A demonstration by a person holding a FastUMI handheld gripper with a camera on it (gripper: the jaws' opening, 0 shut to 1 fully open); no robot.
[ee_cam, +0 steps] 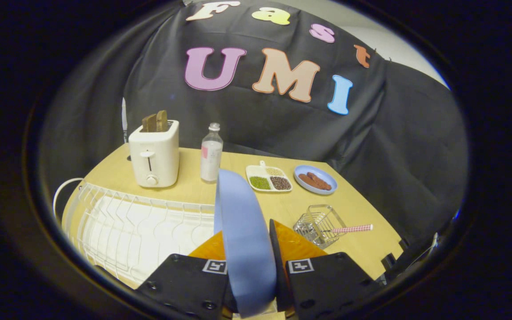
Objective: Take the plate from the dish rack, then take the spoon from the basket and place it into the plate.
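Observation:
A light blue plate [242, 231] stands on edge between my two fingers, held upright above the table. My gripper [249, 266] is shut on the plate, one orange-and-black finger pressing on each side of it. The white wire dish rack [136, 222] lies just to the left of the fingers, its slots bare. To the right, a little ahead of the fingers, a small wire basket [318, 224] sits on the table with the spoon [354, 229] in it; the spoon's pink checked handle sticks out to the right.
A white toaster [154, 153] with two slices stands beyond the rack. A clear bottle [211, 153], a divided dish of beans [268, 178] and a blue plate of sausages [315, 179] sit further back. The wooden table [362, 209] ends at the right.

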